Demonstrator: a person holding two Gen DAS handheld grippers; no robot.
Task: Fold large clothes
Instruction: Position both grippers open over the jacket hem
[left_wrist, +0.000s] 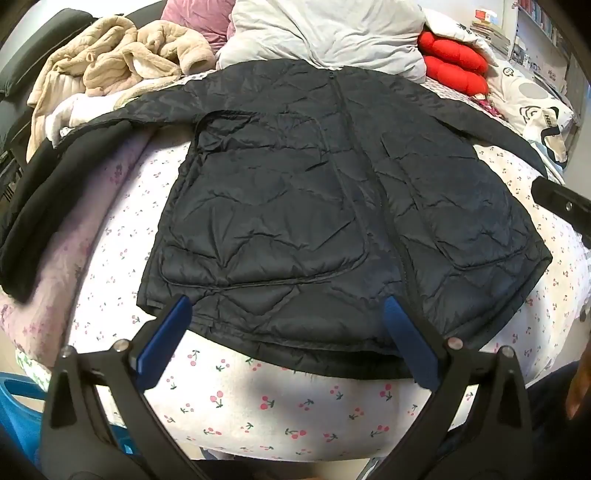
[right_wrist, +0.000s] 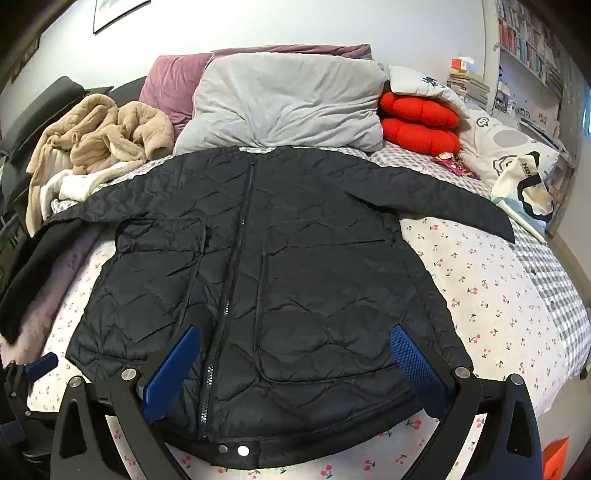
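The black quilted jacket (left_wrist: 332, 206) lies spread flat, zipped, on the cherry-print bed (left_wrist: 280, 406), both the left hand-held gripper (left_wrist: 286, 339) and right hand-held gripper (right_wrist: 295, 373) gaping wide over its hem, gripping nothing.

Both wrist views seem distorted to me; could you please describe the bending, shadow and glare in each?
Left wrist view: fisheye bows the cherry-print sheet into a dome, soft shadow beside the left gripper. Right wrist view: the bookshelf curves at the rim, a snap on the black quilted jacket glares white.
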